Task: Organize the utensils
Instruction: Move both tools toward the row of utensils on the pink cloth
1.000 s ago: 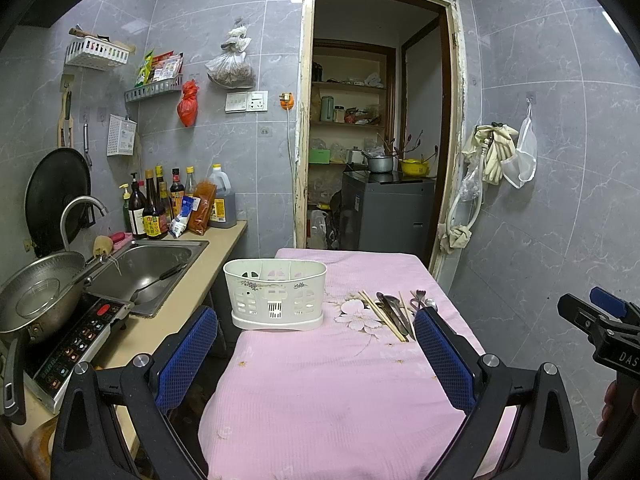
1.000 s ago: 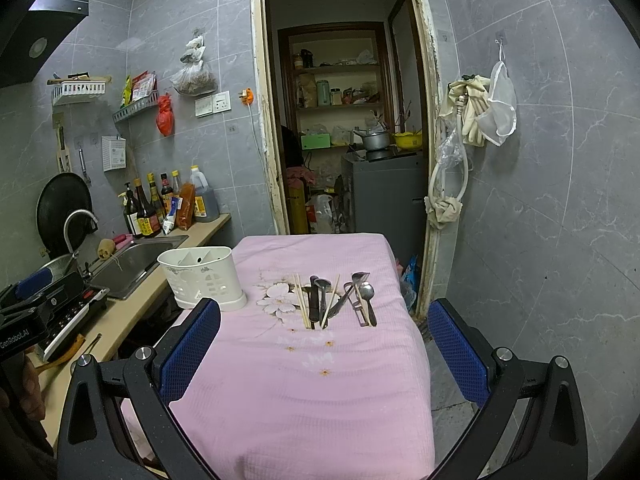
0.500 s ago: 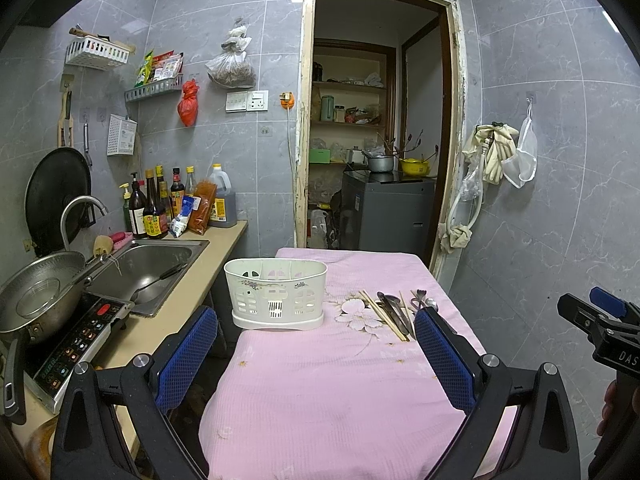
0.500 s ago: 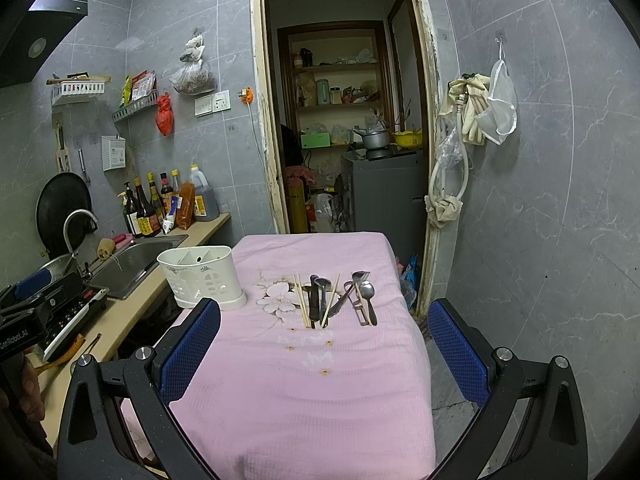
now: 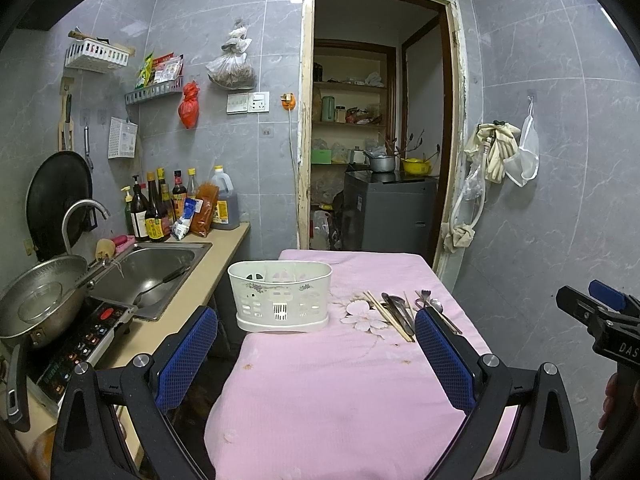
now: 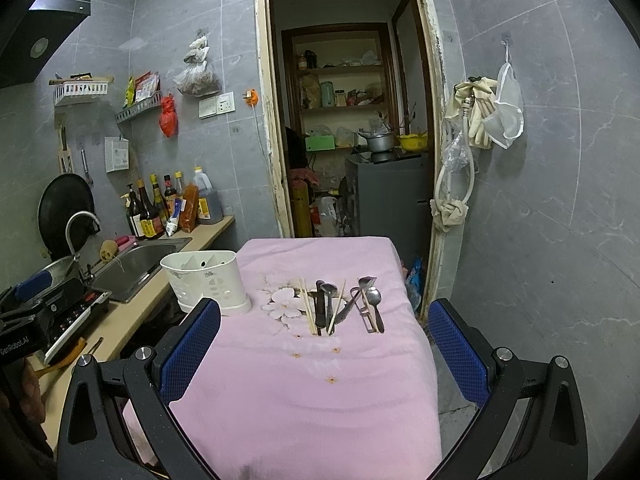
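Note:
A white plastic utensil holder (image 5: 280, 296) stands on the pink-covered table (image 5: 340, 380), at its far left; it also shows in the right wrist view (image 6: 206, 282). A row of utensils (image 6: 340, 306) lies to its right: chopsticks (image 6: 307, 306), dark-handled spoons, a metal spoon (image 6: 375, 300). They show in the left wrist view (image 5: 400, 312) too. My left gripper (image 5: 316, 360) is open and empty, above the table's near end. My right gripper (image 6: 324, 356) is open and empty, also short of the utensils.
A counter (image 5: 168, 320) with a sink (image 5: 148, 272), a wok (image 5: 40, 304), an induction hob and sauce bottles (image 5: 160, 208) runs along the left. A doorway (image 5: 380, 140) opens behind the table. The tiled wall (image 6: 540, 200) stands on the right.

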